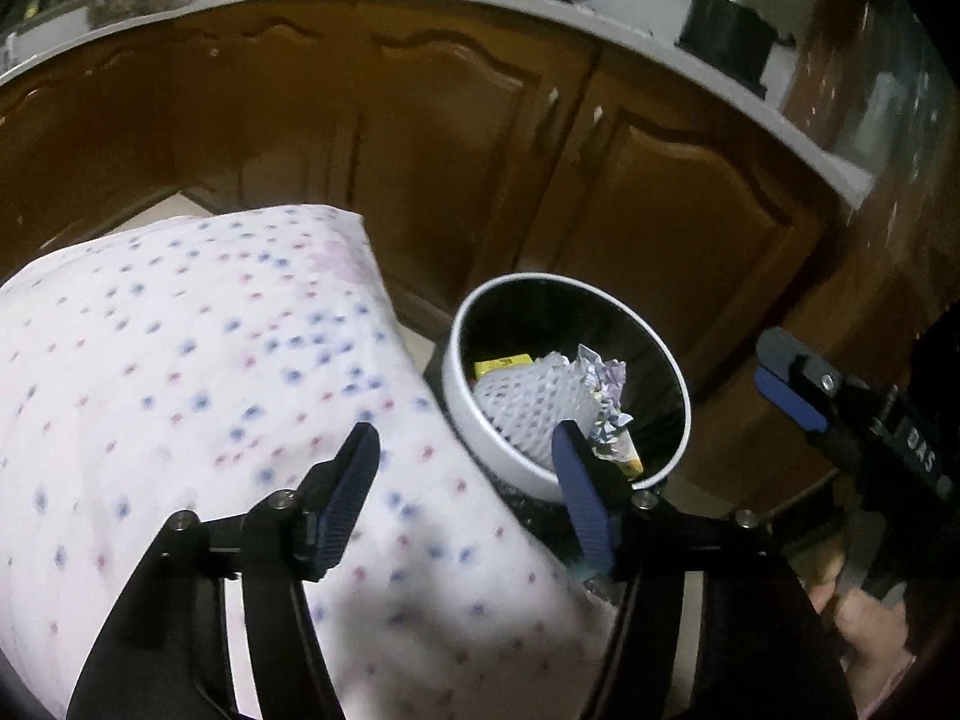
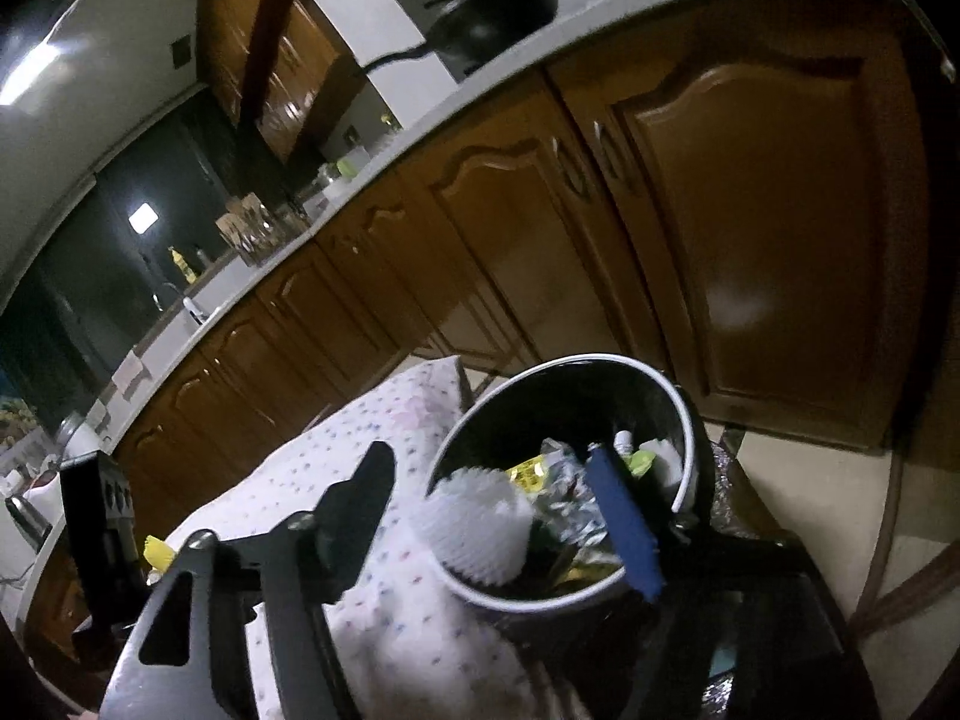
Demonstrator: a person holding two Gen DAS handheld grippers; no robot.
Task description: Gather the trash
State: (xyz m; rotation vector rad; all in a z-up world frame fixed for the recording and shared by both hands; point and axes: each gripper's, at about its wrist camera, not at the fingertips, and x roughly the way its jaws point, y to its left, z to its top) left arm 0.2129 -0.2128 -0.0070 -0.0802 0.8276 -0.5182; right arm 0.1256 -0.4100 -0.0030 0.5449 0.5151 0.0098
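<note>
A round bin with a white rim [image 1: 474,402] stands beside the table; it also shows in the right wrist view [image 2: 684,414]. Inside lie a white foam net sleeve [image 1: 528,402] [image 2: 474,528], crumpled foil [image 1: 600,384] [image 2: 570,498] and a yellow wrapper [image 1: 501,365] [image 2: 525,471]. My left gripper [image 1: 468,450] is open and empty, over the table edge just short of the bin. My right gripper [image 2: 498,492] is open and empty, just over the bin's near rim. Its fingers also show at the right of the left wrist view [image 1: 786,387].
A table with a white dotted cloth [image 1: 180,372] [image 2: 384,618] lies left of the bin. Brown cabinet doors [image 1: 420,150] [image 2: 750,210] under a grey counter stand behind. A yellow object [image 2: 157,553] lies on the cloth at left. A black pan [image 2: 492,18] sits on the counter.
</note>
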